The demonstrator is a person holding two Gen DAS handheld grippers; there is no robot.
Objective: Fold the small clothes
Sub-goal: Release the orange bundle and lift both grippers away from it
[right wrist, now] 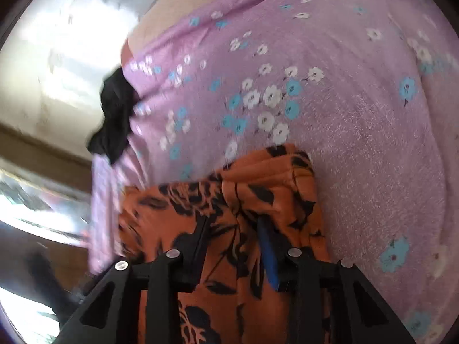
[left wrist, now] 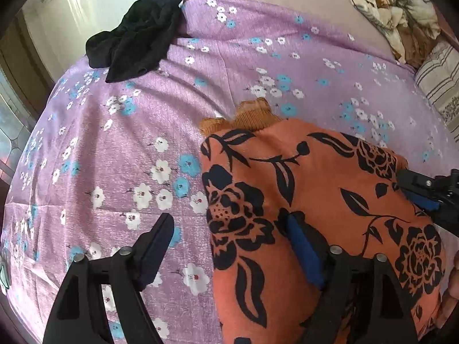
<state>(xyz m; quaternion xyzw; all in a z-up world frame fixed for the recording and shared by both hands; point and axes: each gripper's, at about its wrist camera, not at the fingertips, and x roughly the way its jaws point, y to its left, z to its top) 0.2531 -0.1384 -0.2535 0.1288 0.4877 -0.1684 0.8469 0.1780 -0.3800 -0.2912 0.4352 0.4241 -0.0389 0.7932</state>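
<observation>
A bed covered by a lilac sheet printed with white and blue flowers (left wrist: 258,46) fills the left wrist view. On it, towards our right, lies the orange garment with a black rose and leaf print (left wrist: 321,183), its ribbed mustard collar (left wrist: 255,116) pointing away from us. A crumpled black cloth (left wrist: 137,34) sits at the far left edge of the bed, well apart from the garment, and a cream patterned bundle (left wrist: 398,8) lies at the far right corner. Our left gripper (left wrist: 226,235) is spread wide: one finger hovers over bare sheet, the other rests on the orange fabric, with nothing pinched between them. The right gripper (left wrist: 427,189) reaches in at the garment's right edge.

In the right wrist view, which is blurred, the same lilac sheet (right wrist: 358,114) rises behind the orange garment (right wrist: 258,189), bunched into folds. Our right gripper (right wrist: 235,229) has cloth gathered between its fingers, clamped on a fold. The black cloth (right wrist: 114,114) hangs at the bed's left edge.
</observation>
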